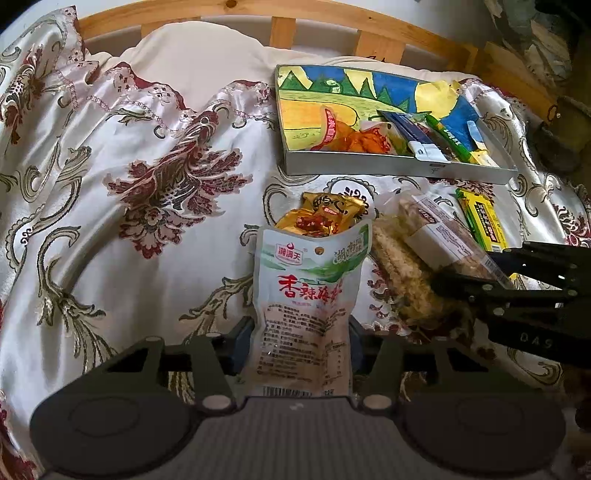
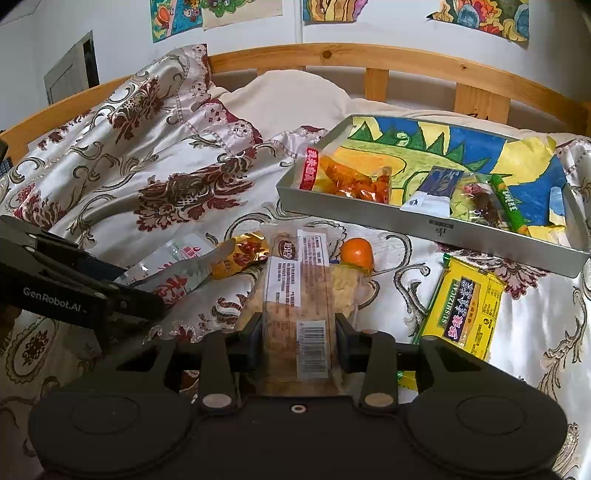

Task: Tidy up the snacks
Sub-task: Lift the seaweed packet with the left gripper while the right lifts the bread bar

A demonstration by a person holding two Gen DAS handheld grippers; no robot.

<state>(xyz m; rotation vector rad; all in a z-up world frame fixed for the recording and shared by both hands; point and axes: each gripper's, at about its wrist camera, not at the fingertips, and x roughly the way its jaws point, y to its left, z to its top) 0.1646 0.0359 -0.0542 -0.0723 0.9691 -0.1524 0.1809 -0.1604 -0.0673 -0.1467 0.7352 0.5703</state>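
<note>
My left gripper [image 1: 301,345] is shut on a white and green spicy snack pouch [image 1: 306,295], which also shows in the right wrist view [image 2: 173,267]. My right gripper [image 2: 299,341] is shut on a clear-wrapped bread pack [image 2: 295,295], seen from the left wrist view [image 1: 432,251] too. A grey tray [image 1: 369,168] lined with a coloured drawing holds several snacks; it also shows in the right wrist view [image 2: 406,218]. A gold snack packet [image 1: 325,216], a yellow-green packet [image 2: 465,306] and an orange [image 2: 356,253] lie on the bedspread.
Everything lies on a bed with a floral satin bedspread [image 1: 147,184]. A wooden headboard [image 2: 369,59] runs along the back, with a white pillow [image 2: 295,96] in front of it. Drawings hang on the wall [image 2: 332,9].
</note>
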